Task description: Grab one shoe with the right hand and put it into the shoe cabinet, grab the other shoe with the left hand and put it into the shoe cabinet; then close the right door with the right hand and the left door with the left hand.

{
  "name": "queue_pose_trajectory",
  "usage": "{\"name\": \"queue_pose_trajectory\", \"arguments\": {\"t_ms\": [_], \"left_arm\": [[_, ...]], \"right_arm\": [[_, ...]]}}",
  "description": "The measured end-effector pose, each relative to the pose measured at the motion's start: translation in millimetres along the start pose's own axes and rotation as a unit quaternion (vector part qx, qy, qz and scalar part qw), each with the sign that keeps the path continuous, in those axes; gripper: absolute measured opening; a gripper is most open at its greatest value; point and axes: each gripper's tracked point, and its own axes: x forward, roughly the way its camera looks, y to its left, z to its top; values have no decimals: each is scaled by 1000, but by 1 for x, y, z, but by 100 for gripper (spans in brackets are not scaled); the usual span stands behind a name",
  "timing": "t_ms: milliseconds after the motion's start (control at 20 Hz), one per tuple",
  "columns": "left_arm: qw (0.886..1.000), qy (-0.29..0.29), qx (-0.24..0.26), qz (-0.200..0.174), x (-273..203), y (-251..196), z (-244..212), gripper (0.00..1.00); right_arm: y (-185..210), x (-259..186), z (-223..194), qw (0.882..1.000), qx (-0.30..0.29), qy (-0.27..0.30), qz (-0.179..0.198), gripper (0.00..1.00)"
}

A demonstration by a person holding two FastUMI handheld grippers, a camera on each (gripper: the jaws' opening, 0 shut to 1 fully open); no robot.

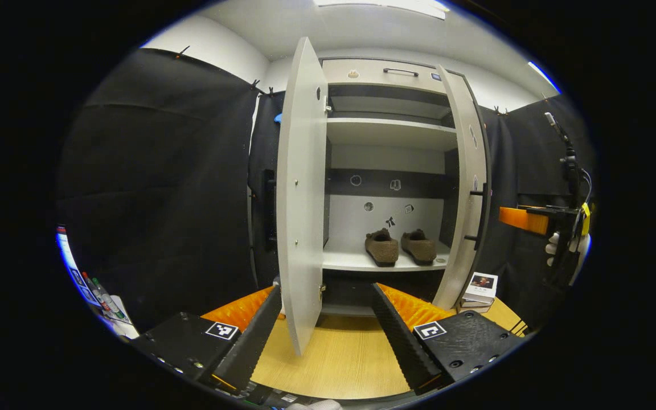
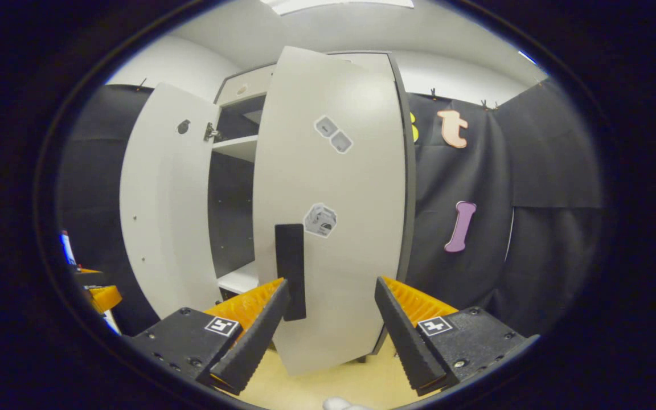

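Left gripper view shows you the two brown fuzzy shoes (image 1: 400,246) side by side on the white cabinet's lower shelf (image 1: 356,261), heels toward you, long axes running front to back. Your left gripper (image 1: 326,319) and right gripper (image 2: 332,313) both stand spread, holding nothing.

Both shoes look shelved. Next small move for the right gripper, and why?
Probably push the right door further shut with the right gripper. Both shoes sit side by side on the cabinet shelf, so only the doors remain. The right gripper is open, right in front of that half-open door beside its dark handle. The left door stands wide open, next for the left gripper.
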Motion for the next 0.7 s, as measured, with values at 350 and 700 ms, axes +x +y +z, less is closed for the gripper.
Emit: {"name": "queue_pose_trajectory", "arguments": {"t_ms": [350, 700], "left_arm": [[1000, -6, 4, 13, 20, 59, 4, 93], [998, -30, 16, 47, 78, 151, 35, 96]], "right_arm": [[16, -52, -28, 999, 14, 24, -29, 99], [49, -128, -89, 994, 43, 70, -73, 99]]}}
